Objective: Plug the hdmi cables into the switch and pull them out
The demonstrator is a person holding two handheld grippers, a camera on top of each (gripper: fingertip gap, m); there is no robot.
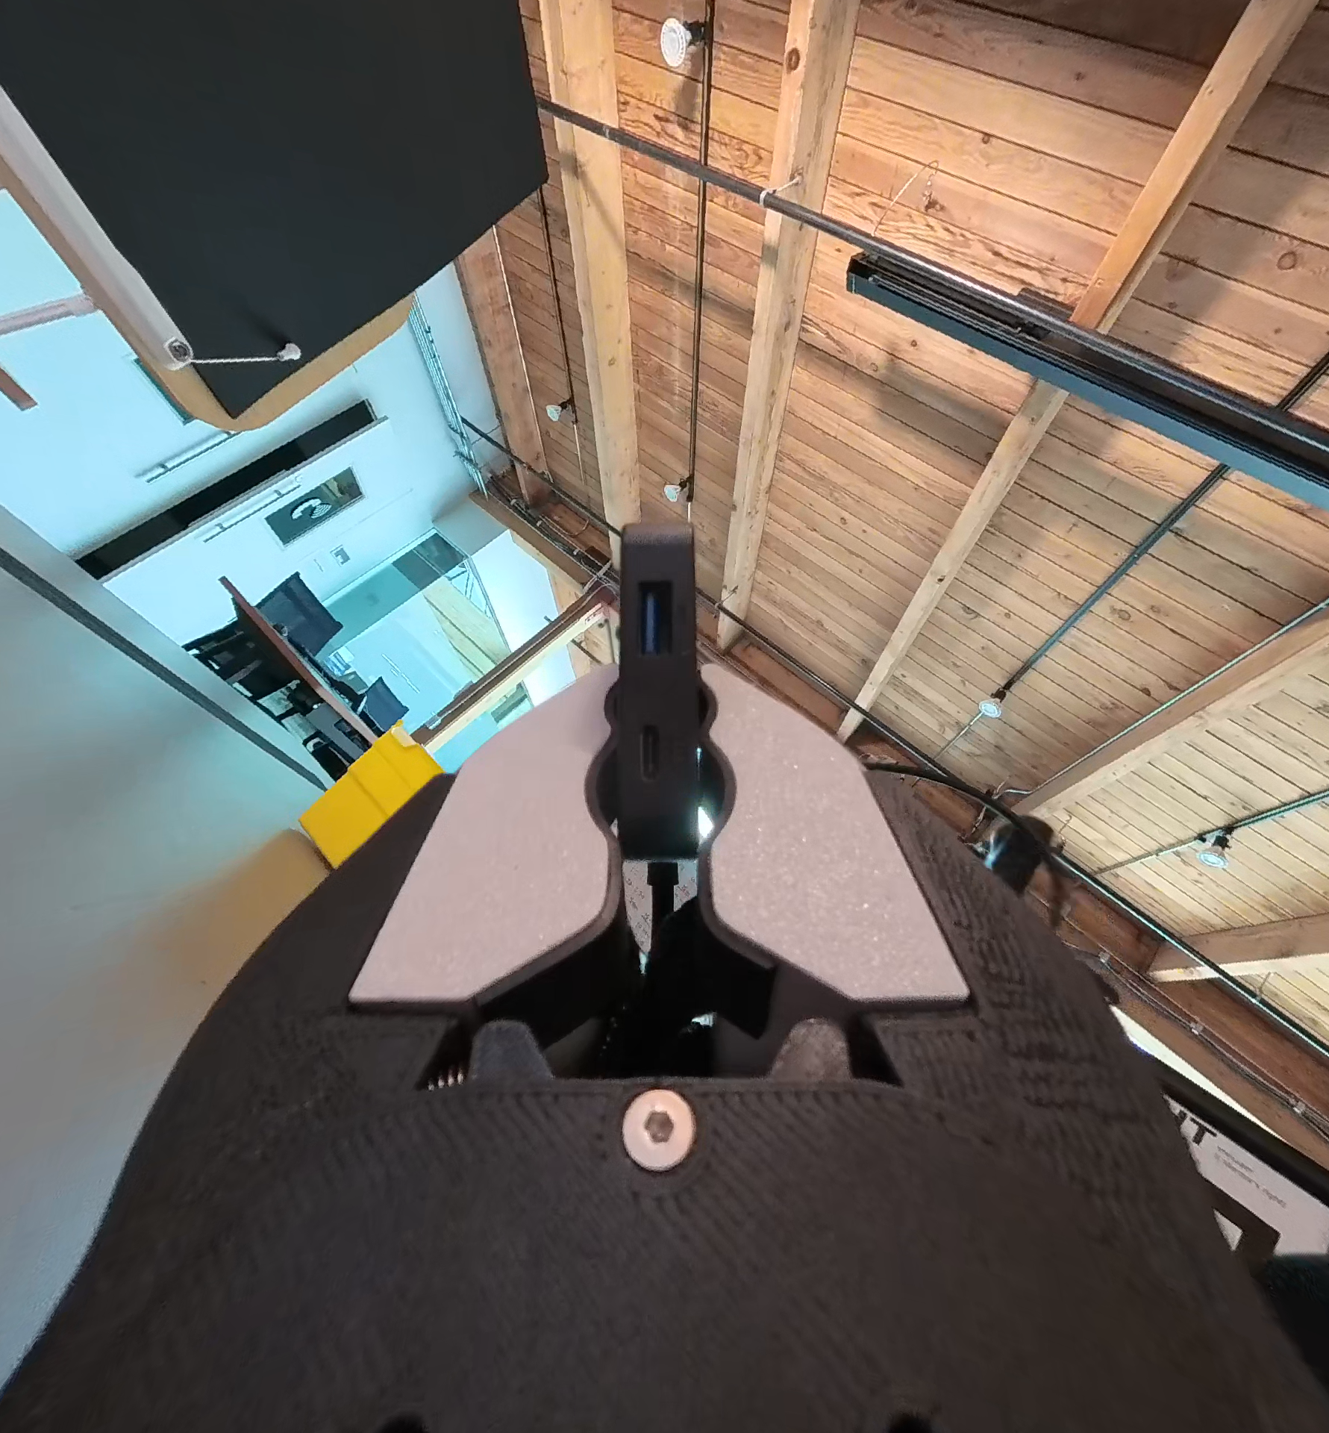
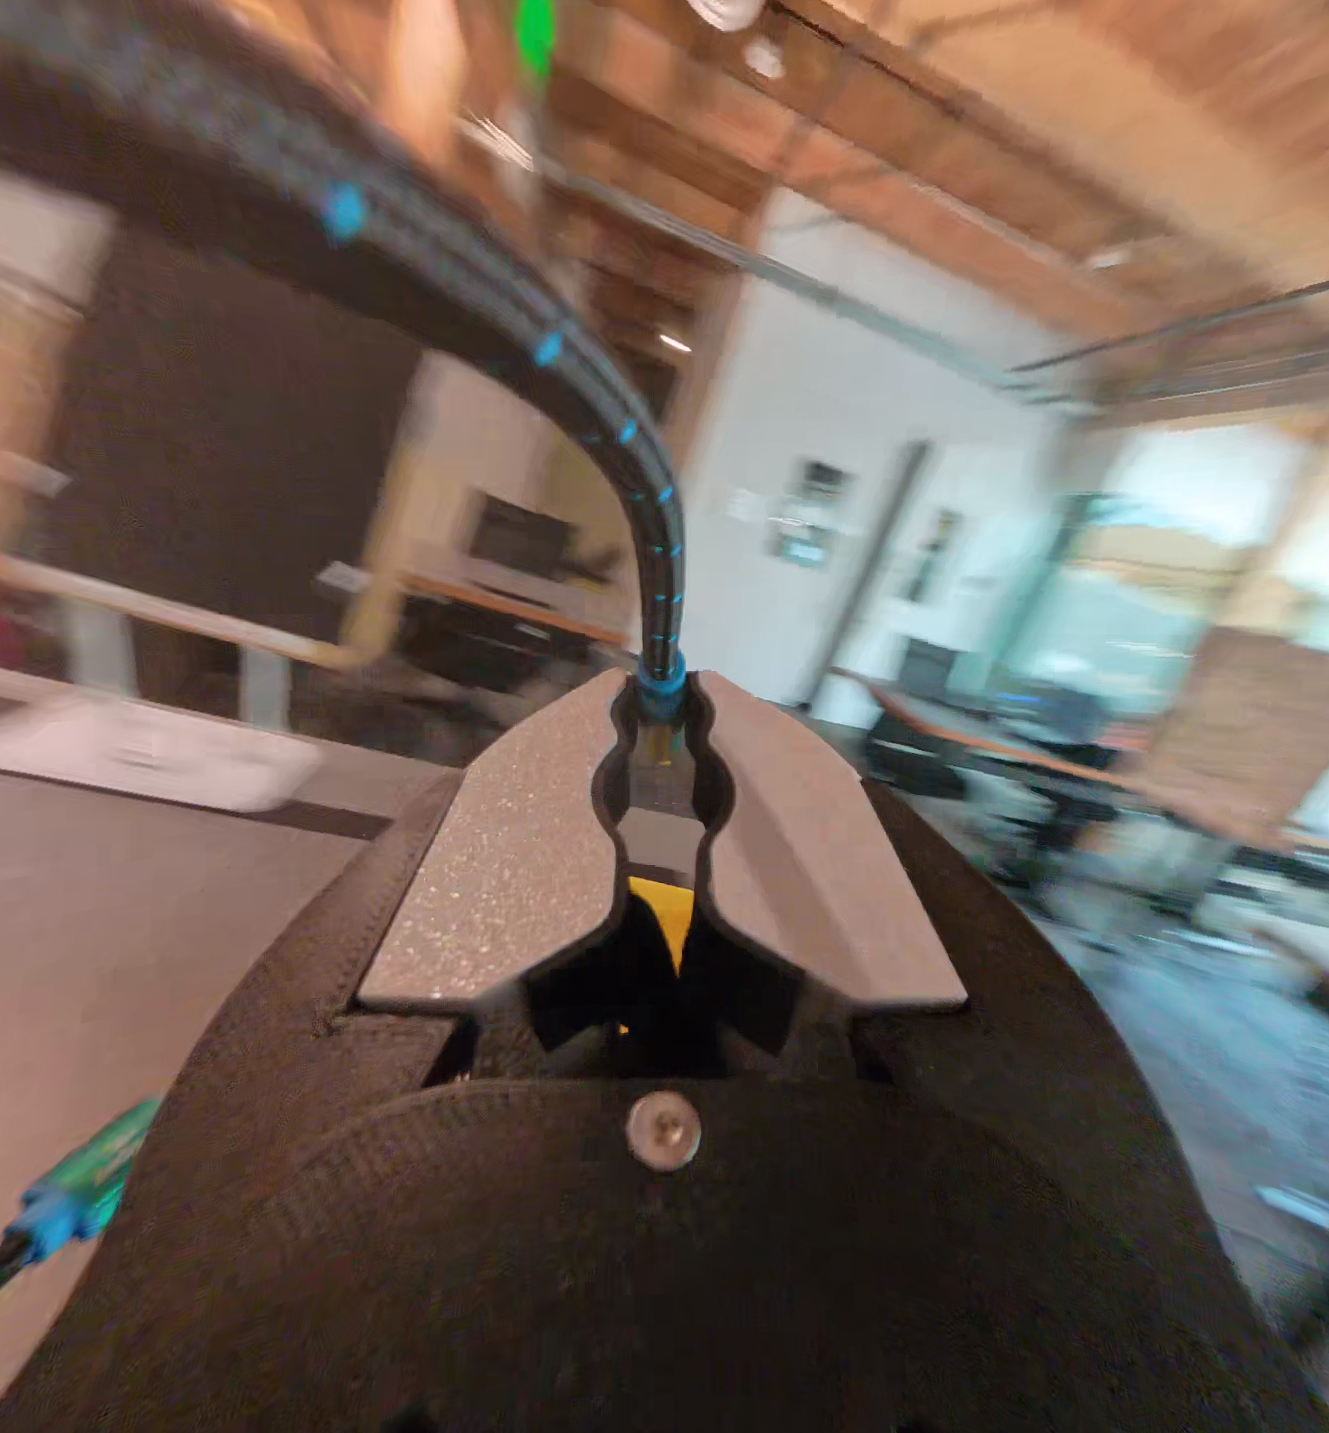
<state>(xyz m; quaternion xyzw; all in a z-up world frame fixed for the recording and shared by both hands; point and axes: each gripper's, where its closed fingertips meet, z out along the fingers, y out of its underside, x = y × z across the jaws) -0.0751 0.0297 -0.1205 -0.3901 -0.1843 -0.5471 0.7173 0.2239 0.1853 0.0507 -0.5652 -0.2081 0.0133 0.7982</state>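
In the left wrist view my left gripper [image 1: 657,744] is shut on a slim black switch [image 1: 655,612]. It stands up between the grey pads, its narrow side with a blue port and a small oval port facing the camera, tilted up at the wooden ceiling. In the right wrist view my right gripper [image 2: 661,744] is shut on the metal plug of an HDMI cable [image 2: 657,783]. Its black braided cord with blue flecks [image 2: 552,341] arcs up and off to the upper left. A second plug with a blue collar [image 2: 79,1194] lies at the lower left edge. The view is motion-blurred.
A black panel [image 1: 258,170] on a pale frame hangs at the upper left of the left wrist view. A yellow bin [image 1: 370,799] sits beside the left gripper. A grey table top [image 2: 103,892] with a white object [image 2: 141,748] lies left of the right gripper.
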